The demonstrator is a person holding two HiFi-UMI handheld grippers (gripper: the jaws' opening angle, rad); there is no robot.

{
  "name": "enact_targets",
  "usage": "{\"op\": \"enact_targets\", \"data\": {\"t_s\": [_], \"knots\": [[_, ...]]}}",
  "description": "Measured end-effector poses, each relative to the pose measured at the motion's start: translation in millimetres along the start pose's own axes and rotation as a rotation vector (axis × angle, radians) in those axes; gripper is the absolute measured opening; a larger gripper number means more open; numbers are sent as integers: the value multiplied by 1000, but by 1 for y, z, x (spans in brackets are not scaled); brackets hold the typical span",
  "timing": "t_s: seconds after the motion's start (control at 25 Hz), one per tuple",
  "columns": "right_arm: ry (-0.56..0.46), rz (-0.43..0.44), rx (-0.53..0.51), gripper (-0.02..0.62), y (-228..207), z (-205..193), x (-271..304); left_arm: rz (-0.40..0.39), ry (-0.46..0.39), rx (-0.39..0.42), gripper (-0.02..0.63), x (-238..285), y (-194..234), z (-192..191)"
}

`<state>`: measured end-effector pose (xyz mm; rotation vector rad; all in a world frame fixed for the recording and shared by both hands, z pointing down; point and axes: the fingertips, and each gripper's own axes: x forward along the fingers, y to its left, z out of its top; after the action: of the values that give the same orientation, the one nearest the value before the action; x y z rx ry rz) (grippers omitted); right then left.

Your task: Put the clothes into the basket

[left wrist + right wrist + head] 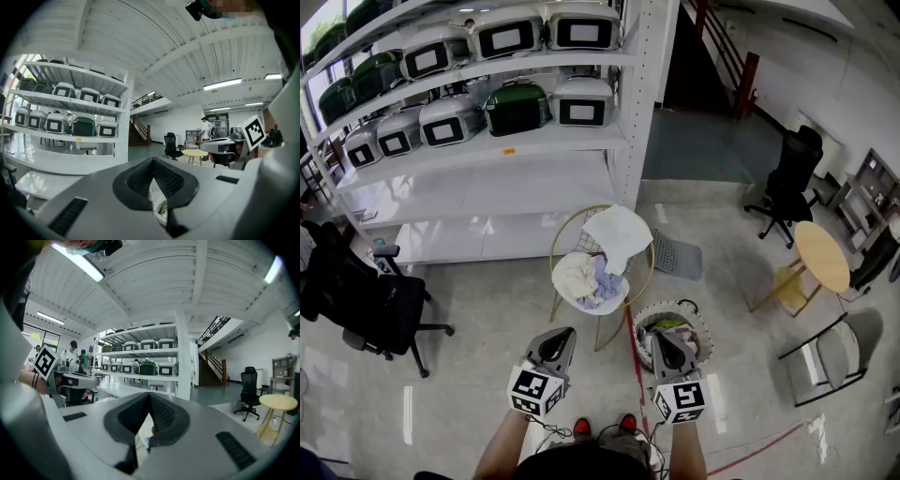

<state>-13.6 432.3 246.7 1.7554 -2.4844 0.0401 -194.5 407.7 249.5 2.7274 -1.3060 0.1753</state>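
A gold wire chair (559,242) stands in front of me in the head view. A white cloth (619,234) hangs over its backrest, and a cream and pale blue pile of clothes (589,279) lies on the seat. To its right on the floor sits a round white perforated basket (700,319) with some green and red clothes (668,327) inside. My left gripper (561,336) hovers shut and empty short of the chair. My right gripper (660,337) is shut and empty over the basket's near side. Both point roughly level, as the left gripper (153,161) and right gripper (150,395) views show.
A white shelf rack (635,103) with several grey and green appliances fills the back. Black office chairs stand at the left (366,305) and far right (792,173). A round wooden table (821,255), a folding chair (836,352), a grey mat (678,255) and red floor tape (635,361) are nearby.
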Motion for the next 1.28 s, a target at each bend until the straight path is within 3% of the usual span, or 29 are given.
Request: {"op": "enact_targets", "data": {"t_s": [0.6, 0.8, 1.28], "knots": [[-4, -42, -12, 26, 4, 11, 11, -24, -13, 12, 0, 5, 15, 6], [7, -17, -24, 26, 1, 9, 29, -16, -12, 14, 0, 17, 26, 6], [-16, 36, -9, 26, -58, 3, 133, 26, 7, 22, 0, 121, 72, 16]]}}
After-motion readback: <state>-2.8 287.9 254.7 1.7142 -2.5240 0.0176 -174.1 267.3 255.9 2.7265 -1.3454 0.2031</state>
